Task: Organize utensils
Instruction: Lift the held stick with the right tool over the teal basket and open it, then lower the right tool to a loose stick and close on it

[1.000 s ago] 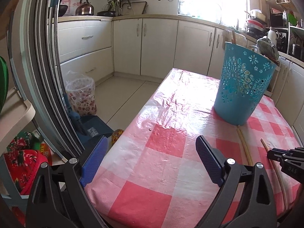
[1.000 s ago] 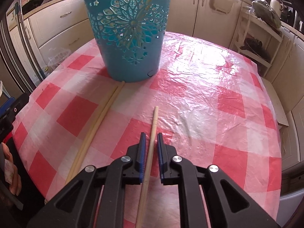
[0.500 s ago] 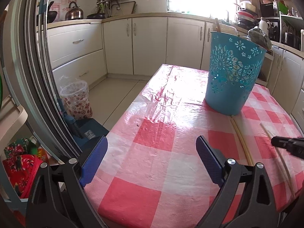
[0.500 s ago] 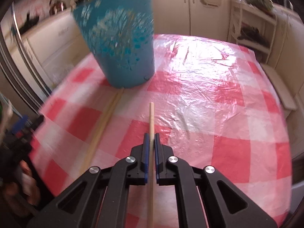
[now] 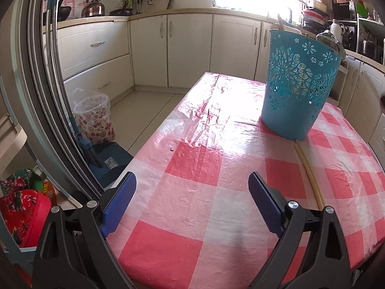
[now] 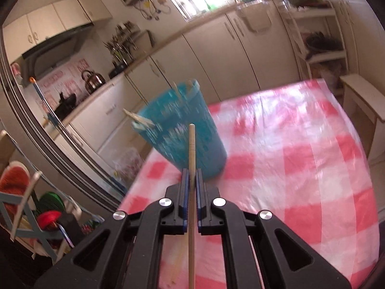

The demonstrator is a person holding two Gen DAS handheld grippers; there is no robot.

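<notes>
Right gripper point(image 6: 191, 180), pads pressed together on a wooden chopstick point(image 6: 191, 149), holds it lifted above the checked tablecloth point(image 6: 312, 168); its far tip points at the blue perforated basket point(image 6: 182, 132), which stands between the tip and the far cabinets point(image 6: 216, 55), with utensils leaning out over its rim. Left gripper point(image 5: 192, 192), fingers spread wide with nothing between them, hovers over the near left table edge. Two chopsticks point(image 5: 309, 171) lie side by side on the cloth, far ends touching the basket point(image 5: 296, 84). A bagged bin point(image 5: 95, 118) stands on the floor, left.
</notes>
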